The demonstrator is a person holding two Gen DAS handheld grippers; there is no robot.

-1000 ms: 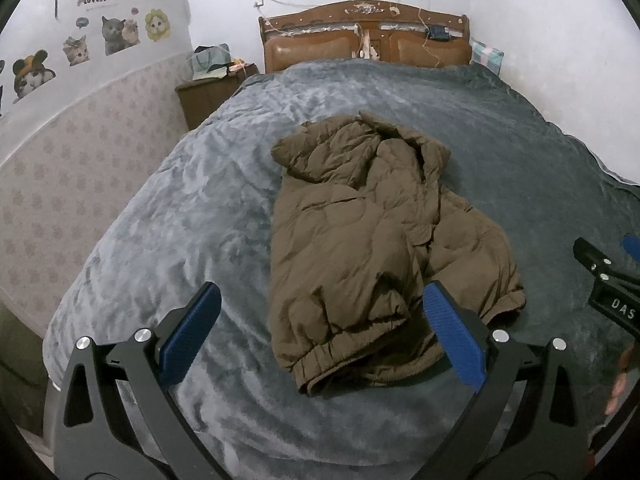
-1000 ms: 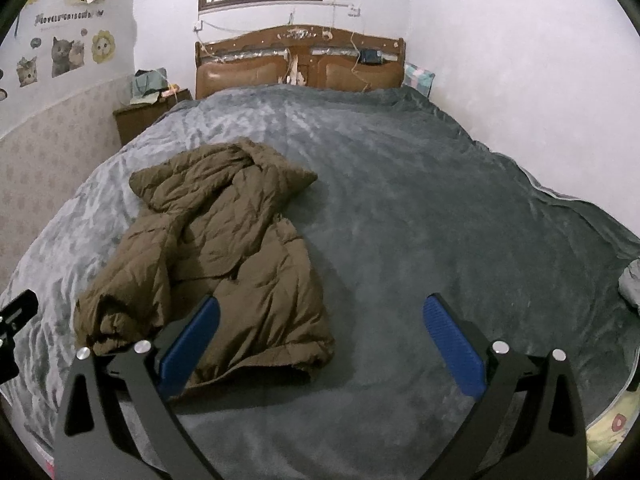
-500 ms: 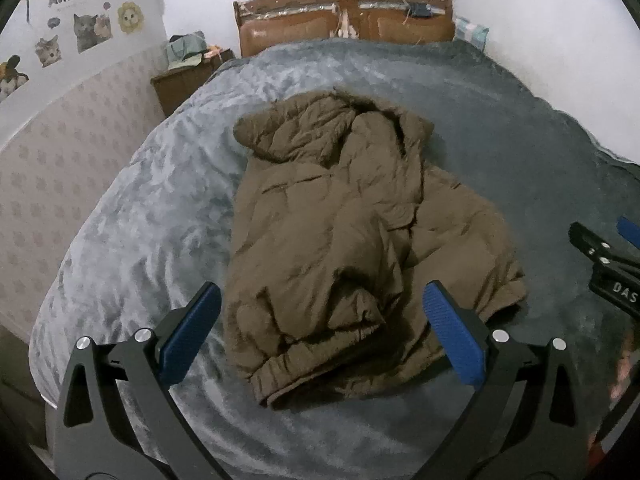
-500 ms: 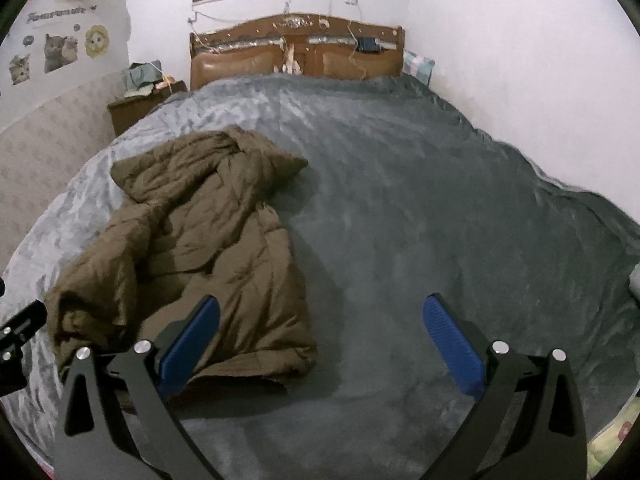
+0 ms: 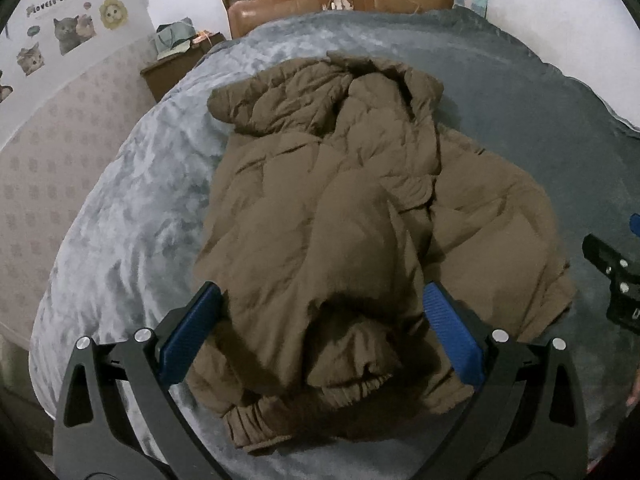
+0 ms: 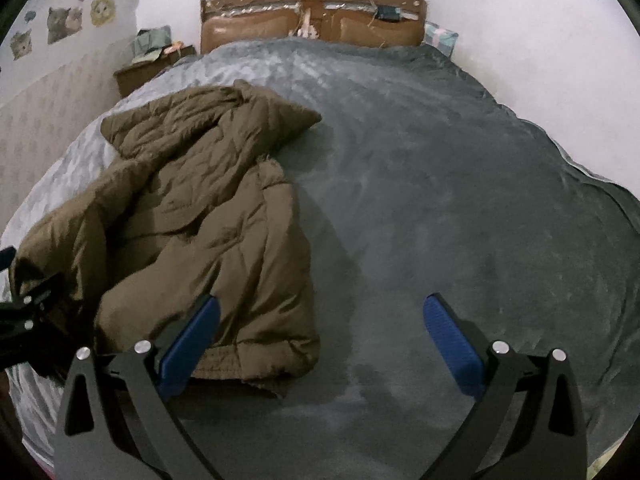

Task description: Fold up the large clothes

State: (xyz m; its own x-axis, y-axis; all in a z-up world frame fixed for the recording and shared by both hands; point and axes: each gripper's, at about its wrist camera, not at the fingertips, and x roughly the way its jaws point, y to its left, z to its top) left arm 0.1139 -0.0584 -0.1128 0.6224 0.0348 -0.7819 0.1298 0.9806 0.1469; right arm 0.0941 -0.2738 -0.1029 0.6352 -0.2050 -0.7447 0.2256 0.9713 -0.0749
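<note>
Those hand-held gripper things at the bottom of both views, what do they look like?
Each hand-held gripper, left and right, is a black forked frame with triangular cut-outs and silver screw heads. Its two fingers carry ribbed blue pads. No cables show.

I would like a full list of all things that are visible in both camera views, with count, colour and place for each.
jacket: one, olive brown, puffy, lying crumpled on the left half of the bed
blanket: one, grey, covering the whole bed
headboard: one, brown wood with padded panels, at the far end of the bed
nightstand: one, brown wood, left of the headboard, with some items on top
cat stickers: several, on the left wall
left gripper: black with blue pads, open, just above the jacket's near hem
right gripper: black with blue pads, open, over the jacket's right edge and the blanket
</note>
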